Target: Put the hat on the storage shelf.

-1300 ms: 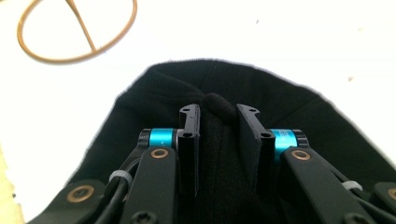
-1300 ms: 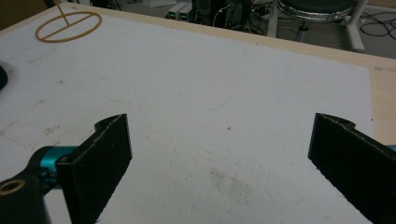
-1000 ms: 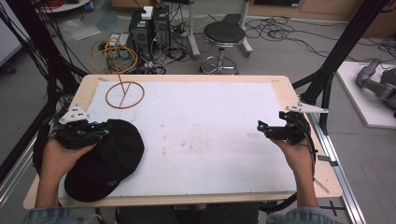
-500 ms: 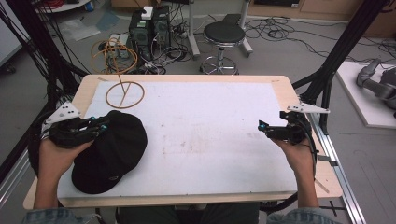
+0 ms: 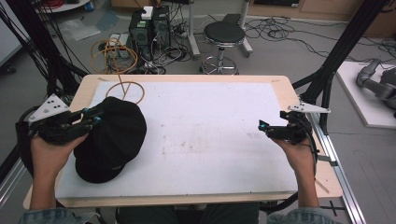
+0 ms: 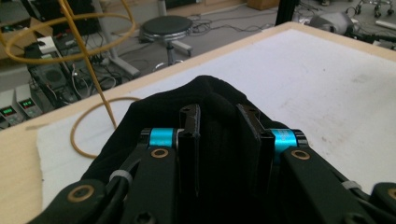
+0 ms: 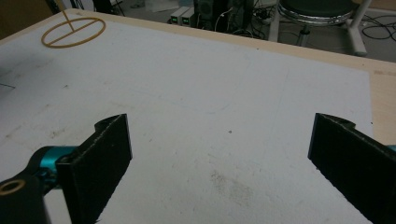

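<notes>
Lifting the cap [image 5: 112, 140] off the mat [image 5: 205, 135] at the left of the high view, we now have its back edge raised toward the wire stand [image 5: 125, 93], where a second ago it lay flat and nearer the bottom of the frame. Our left gripper [image 5: 91, 119] is pinched tight on the cap's fabric. Our right gripper [image 5: 262, 126] waits at the right edge, jaws wide and empty. We judge the carry to the stand has begun.
</notes>
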The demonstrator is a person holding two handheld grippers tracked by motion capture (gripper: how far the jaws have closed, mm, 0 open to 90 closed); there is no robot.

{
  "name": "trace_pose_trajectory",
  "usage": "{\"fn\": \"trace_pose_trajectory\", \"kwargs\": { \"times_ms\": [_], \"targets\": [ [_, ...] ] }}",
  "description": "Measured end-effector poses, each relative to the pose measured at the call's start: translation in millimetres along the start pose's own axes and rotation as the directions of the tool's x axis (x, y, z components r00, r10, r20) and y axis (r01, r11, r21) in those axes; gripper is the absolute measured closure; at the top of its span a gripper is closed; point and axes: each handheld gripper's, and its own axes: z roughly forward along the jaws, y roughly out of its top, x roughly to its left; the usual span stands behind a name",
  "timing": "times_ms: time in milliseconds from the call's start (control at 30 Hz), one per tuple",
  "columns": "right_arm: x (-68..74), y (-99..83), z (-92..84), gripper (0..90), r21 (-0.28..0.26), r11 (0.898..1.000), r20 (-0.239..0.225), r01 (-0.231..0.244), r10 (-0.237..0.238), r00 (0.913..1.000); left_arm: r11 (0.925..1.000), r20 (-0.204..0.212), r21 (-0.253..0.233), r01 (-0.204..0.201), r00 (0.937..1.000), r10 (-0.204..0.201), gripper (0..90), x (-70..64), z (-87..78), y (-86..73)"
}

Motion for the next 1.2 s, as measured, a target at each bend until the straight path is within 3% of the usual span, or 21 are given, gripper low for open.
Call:
{"fn": "trace_pose_trajectory", "kwargs": {
  "times_ms": [333, 433, 600, 733, 1200],
  "targets": [
    [0.3, 1.9, -0.8, 5.8, -0.010, 1.000, -0.011, -0.007, 0.007, 0.9999, 0.9962, -0.012, -0.085, -0.017, 0.9998, 0.016, 71.1, 5.1, -7.7, 33.2],
    [-0.4, 2.0, -1.5, 5.8, -0.014, 1.000, -0.011, -0.010, 0.010, 0.9999, 0.9942, -0.036, -0.102, -0.032, 0.9989, 0.028, 71.1, 8.1, -10.1, 43.5],
    [-2.0, 2.1, -3.3, 5.8, -0.021, 1.000, -0.014, -0.013, 0.013, 0.9998, 0.9843, -0.069, -0.161, -0.073, 0.9957, 0.062, 71.1, 14.2, -18.0, 60.6],
    [-2.0, 2.2, -3.9, 5.8, -0.020, 1.000, -0.014, -0.022, 0.021, 0.9997, 0.9795, -0.091, -0.176, -0.099, 0.9923, 0.084, 71.1, 20.9, -20.9, 71.1],
    [-4.1, -0.5, -4.6, 5.8, -0.024, 1.000, -0.005, -0.020, 0.020, 0.9998, 0.9576, -0.129, -0.255, -0.133, 0.9862, 0.103, 71.1, 49.0, -20.3, 105.6]
  ]
}}
